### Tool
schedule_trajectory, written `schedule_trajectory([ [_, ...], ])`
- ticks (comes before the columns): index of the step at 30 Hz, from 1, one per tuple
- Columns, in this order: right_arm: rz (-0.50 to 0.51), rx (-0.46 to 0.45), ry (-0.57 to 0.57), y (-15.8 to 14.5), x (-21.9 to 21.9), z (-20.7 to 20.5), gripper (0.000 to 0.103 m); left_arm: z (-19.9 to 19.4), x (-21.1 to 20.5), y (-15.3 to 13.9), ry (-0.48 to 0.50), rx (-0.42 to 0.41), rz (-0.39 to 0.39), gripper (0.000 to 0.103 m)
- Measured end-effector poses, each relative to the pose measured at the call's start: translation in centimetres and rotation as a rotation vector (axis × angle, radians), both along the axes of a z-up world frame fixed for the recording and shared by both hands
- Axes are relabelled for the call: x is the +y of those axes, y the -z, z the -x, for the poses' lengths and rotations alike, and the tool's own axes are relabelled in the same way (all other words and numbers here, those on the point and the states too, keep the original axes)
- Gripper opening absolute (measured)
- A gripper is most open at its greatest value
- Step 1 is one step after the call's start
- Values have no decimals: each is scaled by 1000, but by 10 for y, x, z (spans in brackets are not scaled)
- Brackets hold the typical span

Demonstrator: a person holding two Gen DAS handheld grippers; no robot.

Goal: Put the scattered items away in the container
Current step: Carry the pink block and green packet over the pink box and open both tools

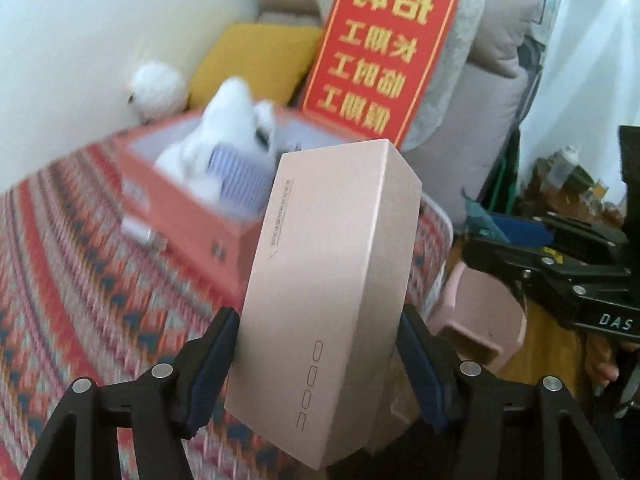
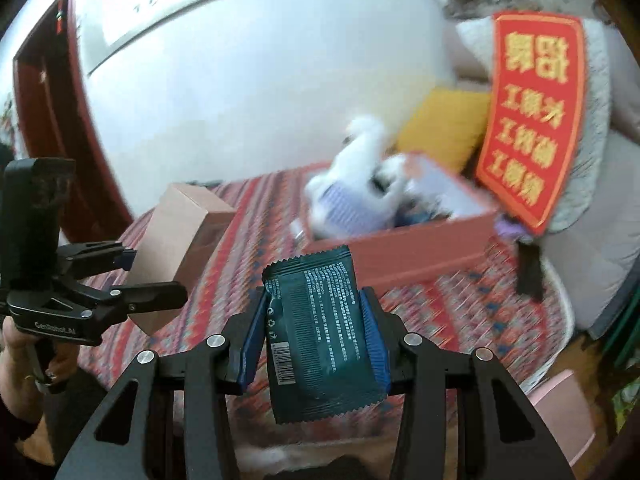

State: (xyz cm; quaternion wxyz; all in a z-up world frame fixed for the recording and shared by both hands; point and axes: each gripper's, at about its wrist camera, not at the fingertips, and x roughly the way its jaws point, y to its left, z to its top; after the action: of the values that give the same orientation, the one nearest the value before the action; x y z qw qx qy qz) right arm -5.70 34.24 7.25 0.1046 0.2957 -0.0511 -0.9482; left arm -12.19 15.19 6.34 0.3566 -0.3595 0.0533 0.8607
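- Between the blue pads of the left gripper [image 1: 316, 364] sits a long pale-pink rigid cardboard box [image 1: 332, 280], jaws closed on its two long sides near the lower end, held above the red patterned woven bedcover [image 1: 72, 280].
- It looks stiff, smooth and probably light; a grip nearer mid-length would likely curb tipping.
- Right gripper [image 2: 316, 344] clamps a dark-green crinkly foil sachet [image 2: 320, 332] across its width; this seems soft, slippery and crushable.
- At 11 o'clock from the pink box lies the open salmon-red cardboard container [image 1: 192, 216], already holding a white plush toy [image 1: 224, 136].
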Motion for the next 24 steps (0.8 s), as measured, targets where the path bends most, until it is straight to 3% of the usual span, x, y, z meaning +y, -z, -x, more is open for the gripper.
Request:
schedule_trajectory([
  [5,13,106,92,-36,45,38,48,70,43,-28,9,53,-2,67],
  [9,58,130,137,-43,81,92,48,136,85,-47,23,75,6,67],
  [14,97,91,176,-21,111,179,48,225,143,-51,51,69,61,67],
  [18,119,47,186,11,128,246,48,300,181,-34,37,36,116,67],
  [21,123,28,199,36,136,284,48,347,194,-16,2,-14,112,68],
  [22,117,20,211,44,138,293,51,362,197,-10,-13,-36,103,69],
  [24,119,5,242,58,139,302,70,386,199,-1,-36,-98,92,73],
])
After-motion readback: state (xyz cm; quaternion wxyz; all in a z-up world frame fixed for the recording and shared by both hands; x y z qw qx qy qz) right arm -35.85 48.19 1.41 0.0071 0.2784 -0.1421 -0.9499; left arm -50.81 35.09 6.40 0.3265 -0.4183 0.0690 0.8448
